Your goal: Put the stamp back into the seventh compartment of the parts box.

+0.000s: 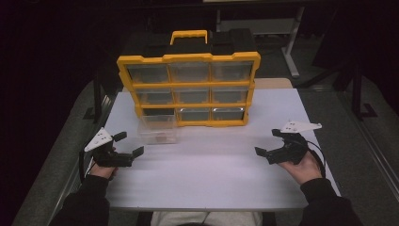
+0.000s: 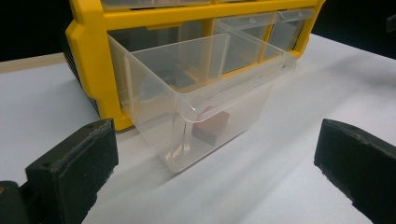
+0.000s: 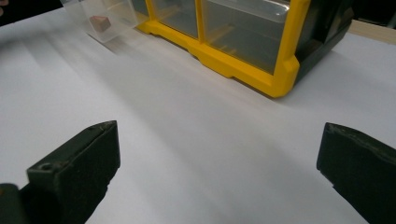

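The left gripper rests low over the left side of the white table, its jaws wide apart and holding nothing. Just in front of it stands a clear drawer, pulled out of the bottom left slot of the yellow cabinet. A small red-brown block lies inside the drawer. At the right side, the right gripper is also wide and empty, well apart from the cabinet.
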`<state>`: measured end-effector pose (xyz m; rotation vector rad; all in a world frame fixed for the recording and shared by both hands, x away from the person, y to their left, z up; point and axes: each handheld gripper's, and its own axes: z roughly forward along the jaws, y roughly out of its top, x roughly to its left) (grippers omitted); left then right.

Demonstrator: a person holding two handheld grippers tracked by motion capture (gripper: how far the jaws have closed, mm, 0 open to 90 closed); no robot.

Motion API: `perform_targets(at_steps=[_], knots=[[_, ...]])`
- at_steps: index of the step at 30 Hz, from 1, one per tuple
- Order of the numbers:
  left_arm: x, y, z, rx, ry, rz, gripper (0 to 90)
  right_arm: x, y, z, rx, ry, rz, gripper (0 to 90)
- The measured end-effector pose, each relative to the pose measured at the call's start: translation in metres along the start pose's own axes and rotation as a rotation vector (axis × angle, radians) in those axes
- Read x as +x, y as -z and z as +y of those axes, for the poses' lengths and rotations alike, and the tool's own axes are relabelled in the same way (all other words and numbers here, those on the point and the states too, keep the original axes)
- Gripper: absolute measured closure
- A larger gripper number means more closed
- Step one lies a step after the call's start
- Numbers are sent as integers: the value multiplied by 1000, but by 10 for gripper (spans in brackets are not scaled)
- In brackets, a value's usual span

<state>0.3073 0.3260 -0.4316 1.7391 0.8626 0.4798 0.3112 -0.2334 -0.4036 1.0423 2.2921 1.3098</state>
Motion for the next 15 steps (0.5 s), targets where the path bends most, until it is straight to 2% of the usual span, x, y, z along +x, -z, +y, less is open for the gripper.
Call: perform_targets(at_steps=[15], knots=[[-2,2,1,-14,-1,-3,0,-3,9,-24,30,-4,-52,0]])
